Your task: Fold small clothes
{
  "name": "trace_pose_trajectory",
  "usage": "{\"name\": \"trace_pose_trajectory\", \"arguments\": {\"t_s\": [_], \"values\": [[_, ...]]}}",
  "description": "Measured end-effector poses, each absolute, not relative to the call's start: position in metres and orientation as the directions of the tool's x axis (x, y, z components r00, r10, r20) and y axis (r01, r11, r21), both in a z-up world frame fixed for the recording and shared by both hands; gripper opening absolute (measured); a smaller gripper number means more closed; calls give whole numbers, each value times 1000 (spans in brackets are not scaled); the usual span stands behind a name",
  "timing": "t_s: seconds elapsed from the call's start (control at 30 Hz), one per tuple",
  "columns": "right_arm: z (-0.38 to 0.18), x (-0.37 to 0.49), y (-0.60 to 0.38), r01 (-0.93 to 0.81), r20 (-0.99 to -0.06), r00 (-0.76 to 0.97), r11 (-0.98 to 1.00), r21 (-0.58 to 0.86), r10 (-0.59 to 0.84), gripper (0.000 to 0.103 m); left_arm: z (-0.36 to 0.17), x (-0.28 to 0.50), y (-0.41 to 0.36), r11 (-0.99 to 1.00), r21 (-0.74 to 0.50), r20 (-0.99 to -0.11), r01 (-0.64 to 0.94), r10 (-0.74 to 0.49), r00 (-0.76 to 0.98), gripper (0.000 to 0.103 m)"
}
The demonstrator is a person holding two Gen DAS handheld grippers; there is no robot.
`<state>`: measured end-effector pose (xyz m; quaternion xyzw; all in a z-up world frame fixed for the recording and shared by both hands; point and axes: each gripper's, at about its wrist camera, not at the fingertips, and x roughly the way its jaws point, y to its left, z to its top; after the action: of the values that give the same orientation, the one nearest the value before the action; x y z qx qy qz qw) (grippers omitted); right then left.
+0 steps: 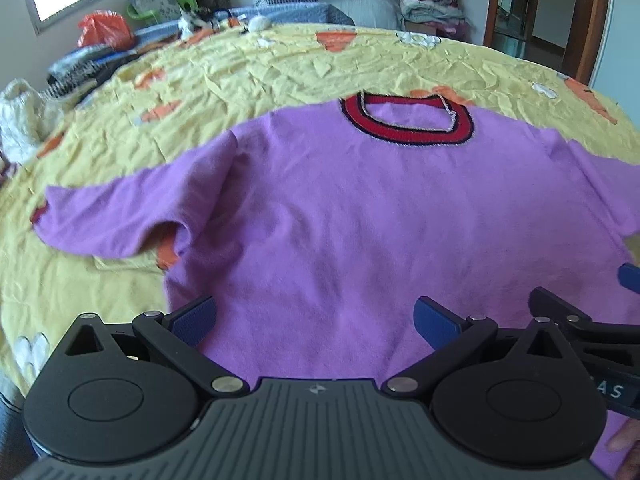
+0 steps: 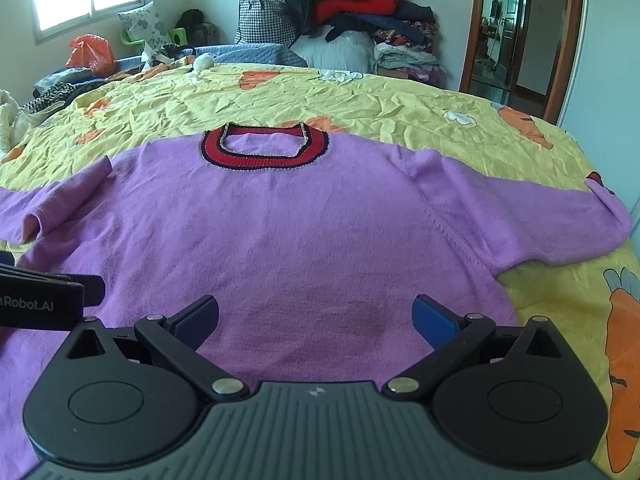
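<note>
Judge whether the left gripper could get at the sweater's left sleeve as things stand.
Probably yes. The left gripper is open and empty above the purple sweater, and the left sleeve lies uncovered on the yellow bedsheet.

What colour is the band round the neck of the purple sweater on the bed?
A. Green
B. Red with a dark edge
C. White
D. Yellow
B: the sweater lies flat on the yellow sheet, and its collar is red with a dark outer edge.

Black grippers, ribbed grey bodies, blue fingers (image 1: 434, 318), silver rivets, white lettering.
</note>
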<state>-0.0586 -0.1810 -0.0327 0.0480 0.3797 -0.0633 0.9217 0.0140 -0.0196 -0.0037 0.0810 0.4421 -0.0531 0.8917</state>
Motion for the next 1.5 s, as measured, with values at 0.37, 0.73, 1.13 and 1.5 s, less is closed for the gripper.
{"name": "trace_pose_trajectory", "arguments": {"t_s": [0.37,0.73,1.13,1.5], "values": [[-39,-54,-192,149,-697,709,989,0,-107,103,17,1,-39,962,141,-816,234,-21,578,103],[-58,-32,-345,298,-702,655,949,-100,-280,103,85,-31,-111,887,53,-777,459,-252,577,103],[-52,-13,-547,537,-695,584,842,-58,-420,103,112,-58,-173,781,-195,-688,593,-539,485,103],[-73,11,-619,553,-718,631,819,152,-293,84,161,-61,-155,776,-409,-695,480,-606,387,103]]}}
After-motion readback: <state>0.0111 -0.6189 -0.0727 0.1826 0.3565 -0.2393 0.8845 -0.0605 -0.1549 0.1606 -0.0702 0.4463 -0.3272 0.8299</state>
